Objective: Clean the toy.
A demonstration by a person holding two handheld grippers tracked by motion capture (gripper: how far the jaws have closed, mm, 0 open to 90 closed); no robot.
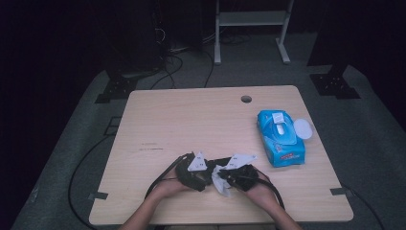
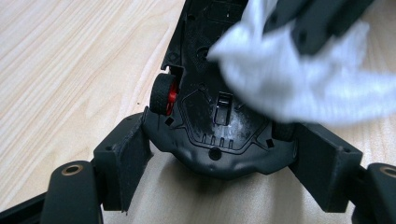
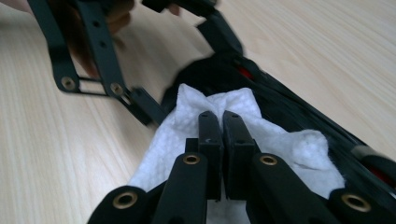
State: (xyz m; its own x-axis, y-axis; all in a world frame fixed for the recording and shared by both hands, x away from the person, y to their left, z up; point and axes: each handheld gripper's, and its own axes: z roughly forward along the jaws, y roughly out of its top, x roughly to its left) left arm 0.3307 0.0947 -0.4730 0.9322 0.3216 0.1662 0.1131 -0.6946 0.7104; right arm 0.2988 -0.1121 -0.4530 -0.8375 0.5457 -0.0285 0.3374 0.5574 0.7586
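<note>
Work: I am wiping a black toy car chassis point(image 2: 210, 116) with a white wet wipe point(image 3: 261, 126), near the front edge of the tabletop point(image 1: 191, 115).
Left gripper point(image 2: 219, 163): fingers clamped on the chassis end, one on each side; red-hubbed wheel point(image 2: 163, 93) just beside my left finger.
Right gripper point(image 3: 223, 140): fingers together, pinching the wipe against the chassis.
Handling, chassis: I judge it stiff, light plastic, slick where wet; hold by the side walls, clear of the wheel.
Handling, wipe: soft, limp, damp; pinch a bunched fold.
Writing: blue wipes pack point(image 1: 280, 138) at right, flap open; label print too small to read.
</note>
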